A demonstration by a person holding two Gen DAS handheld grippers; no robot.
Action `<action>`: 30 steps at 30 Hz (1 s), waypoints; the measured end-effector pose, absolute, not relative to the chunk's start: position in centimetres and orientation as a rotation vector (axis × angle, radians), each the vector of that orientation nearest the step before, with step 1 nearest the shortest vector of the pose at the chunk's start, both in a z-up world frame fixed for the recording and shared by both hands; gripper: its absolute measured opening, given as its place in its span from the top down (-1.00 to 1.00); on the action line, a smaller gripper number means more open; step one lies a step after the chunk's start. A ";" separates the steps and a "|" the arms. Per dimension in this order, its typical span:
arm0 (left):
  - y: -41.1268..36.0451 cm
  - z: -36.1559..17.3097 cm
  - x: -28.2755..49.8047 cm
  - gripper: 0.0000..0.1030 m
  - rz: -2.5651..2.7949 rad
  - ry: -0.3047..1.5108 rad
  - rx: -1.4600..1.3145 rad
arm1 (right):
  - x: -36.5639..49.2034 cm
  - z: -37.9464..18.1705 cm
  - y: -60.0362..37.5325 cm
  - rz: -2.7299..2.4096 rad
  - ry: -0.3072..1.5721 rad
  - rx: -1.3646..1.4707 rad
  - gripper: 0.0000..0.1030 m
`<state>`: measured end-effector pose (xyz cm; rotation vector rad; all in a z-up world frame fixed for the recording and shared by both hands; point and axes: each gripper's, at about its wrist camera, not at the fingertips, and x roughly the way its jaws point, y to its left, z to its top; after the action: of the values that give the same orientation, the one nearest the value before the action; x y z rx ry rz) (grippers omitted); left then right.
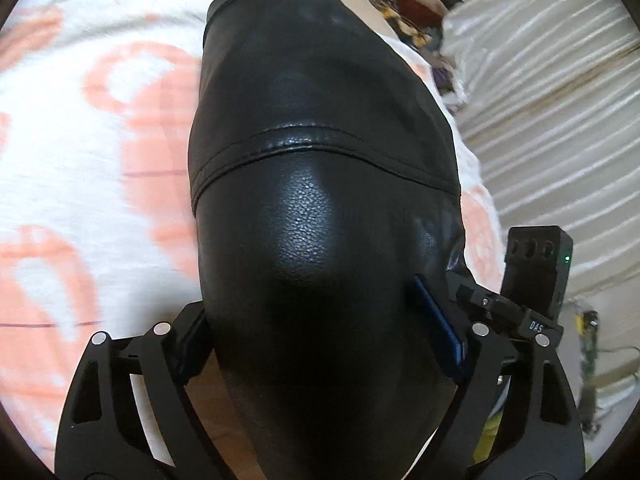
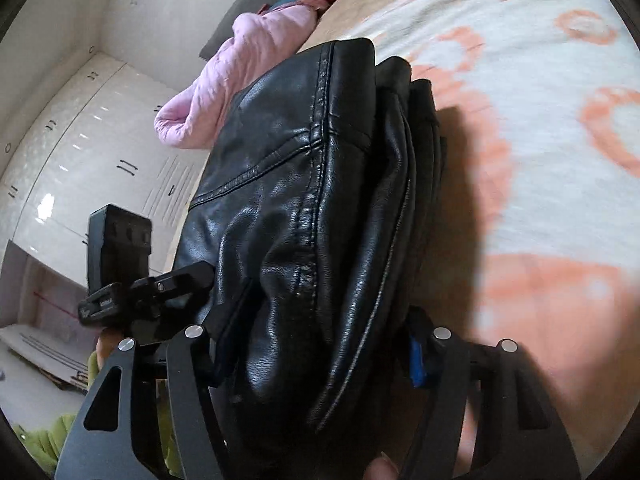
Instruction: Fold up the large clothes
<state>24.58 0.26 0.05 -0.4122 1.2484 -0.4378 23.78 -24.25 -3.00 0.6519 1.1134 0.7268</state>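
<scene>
Both the left gripper (image 1: 320, 344) and right gripper (image 2: 316, 344) pinch the folded black leather jacket (image 1: 320, 128) above the bedspread (image 1: 60, 160), bundle stretching toward twelve o'clock; probably heavy, slick, springy, so grip seams.

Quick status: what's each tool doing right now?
Left tool: closed on the black jacket.
Right tool: closed on the same jacket, on its bunched, folded layers.
</scene>
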 end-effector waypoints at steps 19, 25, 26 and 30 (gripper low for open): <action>3.5 1.1 23.0 -0.80 -0.324 1.239 -0.438 | 23.2 0.1 -22.2 0.638 1.061 0.461 -0.63; 3.2 2.3 21.9 -0.80 -0.302 1.222 -0.385 | 22.0 1.0 -22.7 0.556 1.044 0.434 -0.76; 3.1 2.6 21.7 -0.80 -0.292 1.215 -0.371 | 21.7 1.1 -22.7 0.544 1.039 0.421 -0.76; 2.8 4.2 20.9 -0.81 -0.275 1.173 -0.321 | 20.6 2.3 -22.6 0.506 1.008 0.352 -0.78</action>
<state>20.85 2.76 4.20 -0.3210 1.1729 -0.2754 20.58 -22.58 2.27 0.3522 1.0078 0.5059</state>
